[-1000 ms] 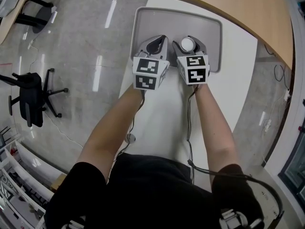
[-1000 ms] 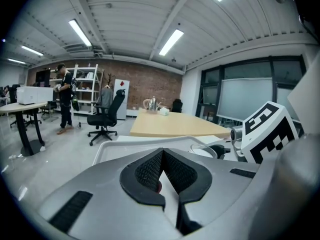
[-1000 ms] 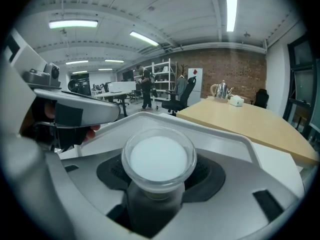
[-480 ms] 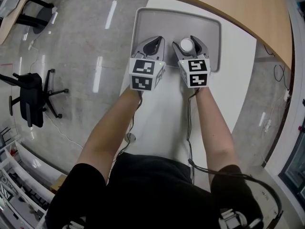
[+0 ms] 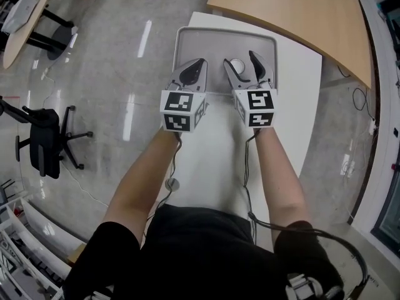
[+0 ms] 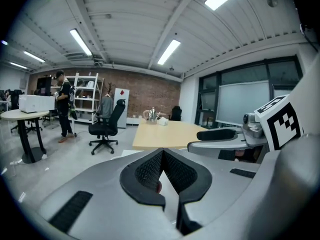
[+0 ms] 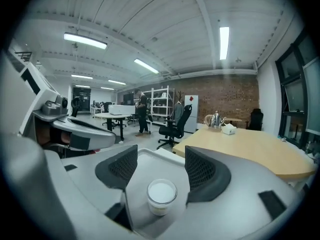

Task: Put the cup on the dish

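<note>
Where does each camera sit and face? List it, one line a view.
Head view: on the person's head, looking steeply down at tray, cup, left claw, right claw; both forearms show.
Left gripper view: on the left gripper, facing the room along its shut claw; the right gripper's cube shows.
Right gripper view: on the right gripper, facing along its open claw at the cup.
Shared: head and right gripper views show the cup.

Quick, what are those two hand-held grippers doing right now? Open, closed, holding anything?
Left hand-held gripper: closed, jaws together.
Right hand-held gripper: open, the cup stands between its jaws, not gripped.
</note>
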`<state>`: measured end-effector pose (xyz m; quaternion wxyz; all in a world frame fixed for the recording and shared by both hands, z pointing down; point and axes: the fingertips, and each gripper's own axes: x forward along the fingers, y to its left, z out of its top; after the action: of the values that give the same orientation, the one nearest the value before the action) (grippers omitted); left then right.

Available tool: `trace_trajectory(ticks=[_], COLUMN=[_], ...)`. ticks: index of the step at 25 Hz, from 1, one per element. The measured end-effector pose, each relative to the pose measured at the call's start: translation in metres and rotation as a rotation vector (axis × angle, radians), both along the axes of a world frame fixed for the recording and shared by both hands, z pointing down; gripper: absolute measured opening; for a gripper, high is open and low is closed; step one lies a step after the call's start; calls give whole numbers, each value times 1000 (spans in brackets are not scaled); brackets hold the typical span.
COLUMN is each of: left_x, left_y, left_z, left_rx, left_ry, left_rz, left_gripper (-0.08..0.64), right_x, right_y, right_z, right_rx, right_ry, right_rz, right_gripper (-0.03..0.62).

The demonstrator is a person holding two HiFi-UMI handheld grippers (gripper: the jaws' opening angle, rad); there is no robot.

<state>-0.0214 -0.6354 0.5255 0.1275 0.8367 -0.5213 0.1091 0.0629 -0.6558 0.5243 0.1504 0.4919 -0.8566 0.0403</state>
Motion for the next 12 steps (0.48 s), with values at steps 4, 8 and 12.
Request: trace_trajectory(ticks=[4, 8, 12], left_x=[-1, 0, 5], left_y=[25, 56, 94], left_z=[-34, -76, -129], left_rx=[49, 115, 195], left_ry=[19, 44, 99], left_rz=[-7, -2, 27], left_gripper=[-3, -3, -3], right_x=[2, -2, -1], right_y=[30, 71, 116], right_z=[-50, -102, -156], right_rx=[65, 156, 260], right_ry=[-18, -5, 1], right_rz=[14, 31, 90], right_gripper=[252, 181, 46])
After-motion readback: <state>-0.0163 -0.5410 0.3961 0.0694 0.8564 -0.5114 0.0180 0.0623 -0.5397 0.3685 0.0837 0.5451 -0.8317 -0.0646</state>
